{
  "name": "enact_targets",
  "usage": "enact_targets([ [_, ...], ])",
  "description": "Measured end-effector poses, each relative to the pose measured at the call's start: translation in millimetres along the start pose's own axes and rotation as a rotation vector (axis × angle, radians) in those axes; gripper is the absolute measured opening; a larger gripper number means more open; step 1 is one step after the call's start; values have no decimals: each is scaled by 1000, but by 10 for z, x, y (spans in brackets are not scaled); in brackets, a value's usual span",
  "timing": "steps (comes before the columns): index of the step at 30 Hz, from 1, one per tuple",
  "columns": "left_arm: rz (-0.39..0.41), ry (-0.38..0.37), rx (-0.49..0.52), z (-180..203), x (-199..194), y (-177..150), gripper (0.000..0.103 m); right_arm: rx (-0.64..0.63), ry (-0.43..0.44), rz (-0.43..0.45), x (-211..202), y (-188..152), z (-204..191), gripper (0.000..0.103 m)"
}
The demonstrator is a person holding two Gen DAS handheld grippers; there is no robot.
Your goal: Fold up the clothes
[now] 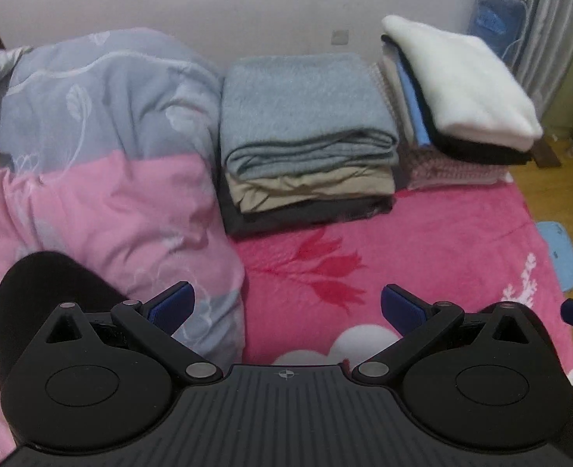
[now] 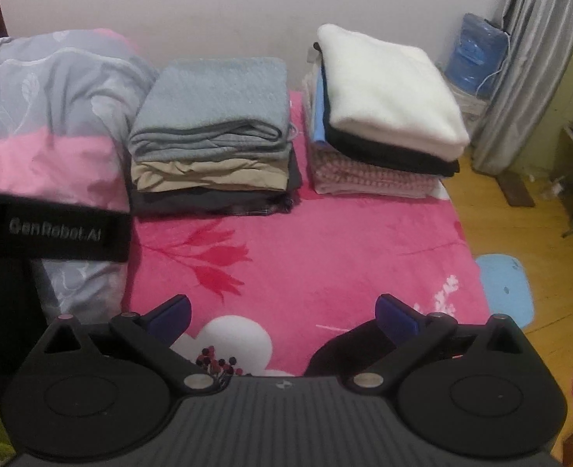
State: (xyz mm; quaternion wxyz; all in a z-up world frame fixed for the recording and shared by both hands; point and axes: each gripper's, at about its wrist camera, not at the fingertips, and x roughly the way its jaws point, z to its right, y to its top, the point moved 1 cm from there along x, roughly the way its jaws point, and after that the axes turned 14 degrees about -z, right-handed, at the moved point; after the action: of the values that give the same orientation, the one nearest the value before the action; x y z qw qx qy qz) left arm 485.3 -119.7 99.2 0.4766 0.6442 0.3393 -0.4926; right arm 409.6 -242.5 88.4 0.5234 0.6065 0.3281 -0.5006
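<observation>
The bright pink fleece bed cover with red flower print [image 1: 422,233] is taken as the landmark. At its far edge, against the pale wall, two stacks of folded clothes are seen. The first stack is topped by a grey-blue knitted folded garment [image 1: 306,109], under which a beige folded piece [image 1: 310,188] and a dark grey folded piece [image 1: 306,214] are laid; in the right wrist view the same stack [image 2: 212,132] is found at the cover's far edge, left of centre. Just beside it, to the right, a second stack is topped by a white fluffy folded garment [image 1: 461,78] that sits askew over a black folded layer [image 1: 481,151], a blue folded layer [image 1: 413,109] and a pink-and-white knitted piece [image 1: 454,173] at the bottom; it is also seen in the right wrist view [image 2: 387,93]. A narrow strip of the cover is left bare between the two stacks in the right wrist view.

Along the cover's left side a bulky grey and pink quilt with a white leaf pattern [image 1: 92,155] is heaped, touching the first stack.

The left gripper [image 1: 286,307] is held above the near part of the cover, its blue-padded fingers [image 1: 171,305] spread wide with nothing between them. The right gripper [image 2: 282,313] is likewise held above the cover's near part, its fingers [image 2: 397,317] spread apart and empty.

Off the cover's right edge, a light blue mat [image 2: 506,288] is seen on the yellow wooden floor [image 2: 520,225].
</observation>
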Motion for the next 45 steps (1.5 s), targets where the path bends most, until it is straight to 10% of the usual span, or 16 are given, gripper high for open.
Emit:
enact_targets([
  [45, -5, 83, 8, 68, 59, -20, 102, 101, 13, -27, 159, 36, 212, 103],
])
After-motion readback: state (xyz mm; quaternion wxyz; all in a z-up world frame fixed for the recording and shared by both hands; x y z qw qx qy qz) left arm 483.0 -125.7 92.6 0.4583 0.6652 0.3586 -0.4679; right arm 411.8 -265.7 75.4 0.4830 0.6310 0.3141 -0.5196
